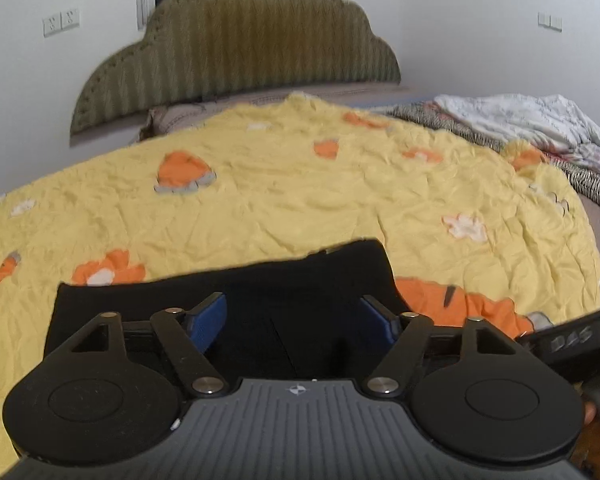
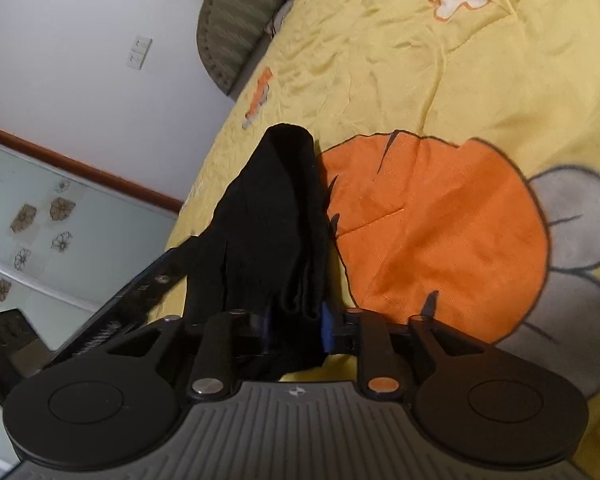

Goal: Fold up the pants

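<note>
The black pants (image 1: 340, 268) lie folded into a compact strip on the yellow bedsheet (image 1: 300, 184), right in front of my left gripper (image 1: 292, 314). That gripper is open, its blue pads (image 1: 210, 314) stand wide apart over the cloth and do not press on it. In the right wrist view my right gripper (image 2: 296, 330) is shut on the near end of the pants (image 2: 276, 208), and the bunched black layers run away from it across the sheet. How the cloth lies under the left gripper's body is hidden.
The sheet (image 2: 460, 80) has large orange and grey prints. An olive headboard (image 1: 240, 48) stands at the far end. Crumpled white and striped bedding (image 1: 532, 128) lies at the back right. The bed's edge drops to a tiled floor (image 2: 40, 220) on the left of the right wrist view.
</note>
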{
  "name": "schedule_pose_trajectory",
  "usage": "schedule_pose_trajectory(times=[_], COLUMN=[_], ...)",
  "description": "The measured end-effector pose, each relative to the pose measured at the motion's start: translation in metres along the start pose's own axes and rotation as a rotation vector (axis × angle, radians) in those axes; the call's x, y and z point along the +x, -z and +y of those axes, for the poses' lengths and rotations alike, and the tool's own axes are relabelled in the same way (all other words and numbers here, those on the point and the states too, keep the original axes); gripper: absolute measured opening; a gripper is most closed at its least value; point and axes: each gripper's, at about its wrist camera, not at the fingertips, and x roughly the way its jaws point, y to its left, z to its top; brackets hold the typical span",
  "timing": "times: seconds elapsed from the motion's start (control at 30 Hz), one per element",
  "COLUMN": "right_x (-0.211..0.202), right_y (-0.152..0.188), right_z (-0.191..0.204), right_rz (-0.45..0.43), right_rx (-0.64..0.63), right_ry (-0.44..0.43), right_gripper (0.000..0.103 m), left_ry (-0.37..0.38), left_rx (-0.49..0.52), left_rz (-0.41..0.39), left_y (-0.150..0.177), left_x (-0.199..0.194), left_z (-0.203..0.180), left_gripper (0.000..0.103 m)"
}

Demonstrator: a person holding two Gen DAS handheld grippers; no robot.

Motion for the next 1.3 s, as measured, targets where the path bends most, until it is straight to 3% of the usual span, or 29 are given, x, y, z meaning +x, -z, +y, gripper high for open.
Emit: schedule_pose_trajectory(times=[0.1, 0.17, 0.2, 0.23, 0.3, 0.37, 0.4, 0.5, 0.6, 0.67, 0.73, 0.83, 0.93, 1.1, 1.17, 1.2, 1.3], right_x=[-0.018, -0.014, -0.008, -0.001, 0.011, 0.016, 0.017, 0.010, -0.001, 0.001, 0.019, 0.064, 0.088, 0.049, 0.031, 0.023, 0.005], right_y=[-0.008, -0.021, -0.027, -0.030, -0.031, -0.027, -0.024, -0.020, -0.025, -0.029, -0.035, -0.050, -0.072, -0.060, -0.049, -0.041, -0.020], right_z=[0.020, 0.028, 0.028, 0.028, 0.029, 0.031, 0.031, 0.034, 0.053, 0.072, 0.089, 0.094, 0.081, 0.089, 0.080, 0.072, 0.046], right_rz=[-0.064, -0.057, -0.037, -0.019, -0.014, -0.017, -0.017, -0.050, -0.157, -0.187, -0.149, -0.045, -0.020, -0.123, -0.104, -0.087, -0.032], right_rx=[-0.162, -0.216, -0.206, -0.196, -0.211, -0.244, -0.252, -0.291, -0.401, -0.528, -0.647, -0.702, -0.644, -0.621, -0.576, -0.548, -0.390], right_ry=[0.085, 0.113, 0.109, 0.103, 0.105, 0.104, 0.110, 0.154, 0.253, 0.223, 0.224, 0.258, 0.270, 0.313, 0.292, 0.279, 0.226], right_gripper=[0.031, 0.055, 0.077, 0.080, 0.076, 0.029, 0.022, 0.021, 0.024, 0.024, 0.024, 0.022, 0.023, 0.025, 0.034, 0.043, 0.052], left_ry=[0.007, -0.025, -0.030, -0.019, 0.014, 0.004, -0.027, -0.103, -0.108, -0.106, -0.119, -0.107, -0.136, -0.154, -0.168, -0.173, -0.166], left_rx=[-0.019, -0.041, -0.057, -0.069, -0.088, -0.086, -0.081, -0.053, -0.054, -0.044, -0.060, -0.109, -0.128, -0.150, -0.143, -0.141, -0.117], left_rz=[-0.040, -0.037, -0.023, -0.010, 0.011, 0.060, 0.090, 0.146, 0.077, 0.048, 0.051, 0.122, 0.182, 0.116, 0.110, 0.124, 0.179], left_y=[-0.002, -0.008, -0.013, -0.018, -0.025, -0.028, -0.028, -0.020, -0.018, -0.019, -0.017, -0.012, -0.005, -0.002, 0.007, 0.013, 0.034], left_x=[-0.007, -0.003, 0.002, 0.007, 0.020, 0.040, 0.051, 0.074, 0.054, 0.038, 0.029, 0.034, 0.050, 0.006, -0.011, -0.017, -0.020], left_z=[0.010, 0.017, 0.021, 0.024, 0.028, 0.029, 0.029, 0.029, 0.025, 0.018, 0.015, 0.019, 0.028, 0.039, 0.044, 0.046, 0.046], left_gripper=[0.074, 0.074, 0.074, 0.074, 0.074, 0.074, 0.073, 0.073, 0.070, 0.072, 0.072, 0.074, 0.072, 0.075, 0.083, 0.083, 0.083])
